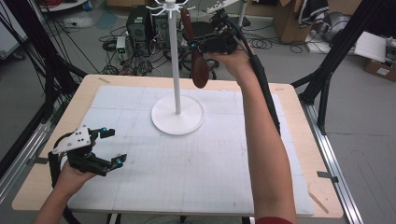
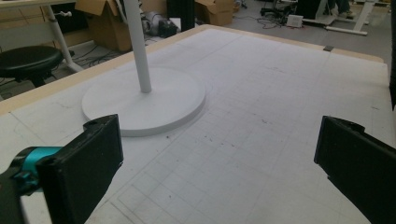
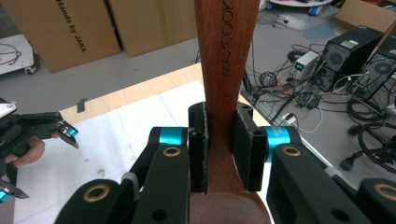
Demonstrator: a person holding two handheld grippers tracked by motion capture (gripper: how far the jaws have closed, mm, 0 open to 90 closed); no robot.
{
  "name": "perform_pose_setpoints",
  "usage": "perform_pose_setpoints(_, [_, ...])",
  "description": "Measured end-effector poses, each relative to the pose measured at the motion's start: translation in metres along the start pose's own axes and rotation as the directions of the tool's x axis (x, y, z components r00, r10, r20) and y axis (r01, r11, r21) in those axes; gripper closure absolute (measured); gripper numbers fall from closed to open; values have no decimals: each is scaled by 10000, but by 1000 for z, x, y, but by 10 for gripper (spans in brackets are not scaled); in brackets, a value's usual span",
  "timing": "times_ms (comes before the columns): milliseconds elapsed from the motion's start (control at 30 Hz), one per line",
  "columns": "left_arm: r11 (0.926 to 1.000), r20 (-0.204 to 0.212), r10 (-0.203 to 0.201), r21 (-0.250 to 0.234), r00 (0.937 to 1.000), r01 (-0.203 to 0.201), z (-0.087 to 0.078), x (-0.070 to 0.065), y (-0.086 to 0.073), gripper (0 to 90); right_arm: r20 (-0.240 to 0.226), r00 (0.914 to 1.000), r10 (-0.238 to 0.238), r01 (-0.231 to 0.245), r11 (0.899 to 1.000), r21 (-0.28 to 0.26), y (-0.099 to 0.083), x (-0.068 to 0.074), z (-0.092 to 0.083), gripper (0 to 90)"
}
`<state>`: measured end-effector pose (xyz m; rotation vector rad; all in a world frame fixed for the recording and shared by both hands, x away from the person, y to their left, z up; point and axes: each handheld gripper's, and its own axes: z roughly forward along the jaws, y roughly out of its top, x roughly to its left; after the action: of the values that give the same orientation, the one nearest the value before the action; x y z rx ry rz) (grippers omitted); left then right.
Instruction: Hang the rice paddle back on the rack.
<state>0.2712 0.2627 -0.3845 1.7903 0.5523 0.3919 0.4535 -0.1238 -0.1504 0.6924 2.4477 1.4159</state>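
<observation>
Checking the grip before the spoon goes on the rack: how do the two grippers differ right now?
The right gripper is shut on the wooden spoon, raised beside the white stand. The left gripper is open, holds nothing and sits low over the table. Both have black fingers.

In the right gripper view the spoon [image 3: 227, 70] runs off the top edge, its bowl is cut by the bottom edge, and the gripper [image 3: 219, 149] pads cover part of its handle. In the left gripper view the stand [image 2: 140, 51] pole leaves the frame at the top. From above, whether the spoon's top end hangs on a hook cannot be told.
</observation>
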Motion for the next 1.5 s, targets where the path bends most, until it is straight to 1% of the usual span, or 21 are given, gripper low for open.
perform_pose_setpoints(33, [10000, 2, -7, -4, 10000, 7, 0, 0, 0, 18, 16, 10000, 39, -39, 10000, -7, 0, 0, 0, 738])
perform_pose_setpoints(133, [10000, -15, -28, 5, 10000, 28, -1, 0, 0, 18, 71, 9999, 157, -156, 9998, -111, -1, 0, 0, 609])
perform_pose_setpoints(200, [10000, -7, -28, -3, 10000, 28, -1, 0, 0, 18, -35, 9993, 361, -361, 9993, -133, -2, -1, -1, 553])
perform_pose_setpoints(233, [10000, 30, -6, 0, 10000, 6, -1, 0, 0, 18, -90, 9993, 369, -371, 9991, -188, -3, -1, -2, 531])
perform_pose_setpoints(300, [10000, 36, 17, 2, 10000, -17, -1, 0, 0, 18, -303, 9983, 504, -513, 9982, -312, -5, 0, -3, 458])
perform_pose_setpoints(367, [10000, 39, -12, -12, 10000, 12, -1, 0, 0, 18, -454, 9980, 448, -466, 9981, -392, -8, 2, -4, 402])
perform_pose_setpoints(433, [10000, 40, -40, -61, 10000, 40, -1, 0, 0, 18, -399, 9990, 188, -206, 9988, -448, -12, 4, -4, 353])
perform_pose_setpoints(533, [10000, 30, -23, -22, 10000, 23, -1, 0, 0, 18, -671, 9977, -31, -6, 9985, -551, -20, 7, -5, 273])
perform_pose_setpoints(600, [10000, 50, -27, 2, 10000, 27, 0, 0, 0, 18, -761, 9971, -63, 18, 9983, -585, -24, 10, -4, 206])
perform_pose_setpoints(700, [10000, 39, -66, -40, 10000, 66, 0, -1, 0, 18, -921, 9957, -139, 60, 9963, -860, -29, 16, -5, 120])
perform_pose_setpoints(767, [10000, 35, -82, -50, 10000, 82, 0, -1, 0, 18, -1065, 9943, -97, -9, 9951, -988, -33, 21, -6, 63])
perform_pose_setpoints(800, [10000, 46, -72, -38, 10000, 72, 0, -1, 0, 18, -1012, 9948, -91, -12, 9949, -1013, -34, 23, -6, 5])
perform_pose_setpoints(867, [10000, 32, -80, -55, 10000, 80, 0, -1, 0, 18, -916, 9957, -139, 50, 9953, -966, -37, 27, -7, 4])
perform_pose_setpoints(933, [9999, 40, -83, -58, 10000, 83, 0, -1, 0, 18, -736, 9967, -336, 260, 9945, -1018, -41, 32, -8, 4])
perform_pose_setpoints(1067, [9999, 38, -95, -76, 9999, 95, 0, -1, 0, 18, -943, 9939, -569, 449, 9912, -1248, -49, 42, -12, 4])
perform_pose_setpoints(1133, [9999, 37, -89, -69, 10000, 89, 0, -1, 0, 18, -853, 9940, -682, 577, 9911, -1202, -54, 45, -13, 4])
perform_pose_setpoints(1267, [9998, 79, -169, -111, 9998, 169, 0, 0, 0, 18, -925, 9933, -698, 575, 9899, -1293, -66, 50, -16, 4])
perform_pose_setpoints(1333, [9996, 83, -221, -153, 9997, 222, 0, 1, 0, 18, -829, 9937, -750, 642, 9900, -1253, -72, 53, -17, 4])
perform_pose_setpoints(1400, [9996, 130, -228, -170, 9997, 230, 0, 1, 1, 18, -852, 9936, -744, 623, 9886, -1368, -78, 56, -21, 4])
perform_pose_setpoints(1467, [9994, 75, -266, -211, 9996, 268, -1, 1, 1, 18, -818, 9936, -784, 659, 9871, -1459, -83, 59, -24, 4])
perform_pose_setpoints(1500, [9991, 103, -331, -267, 9994, 334, -1, 2, 1, 18, -769, 9937, -812, 692, 9866, -1481, -86, 61, -26, 4])
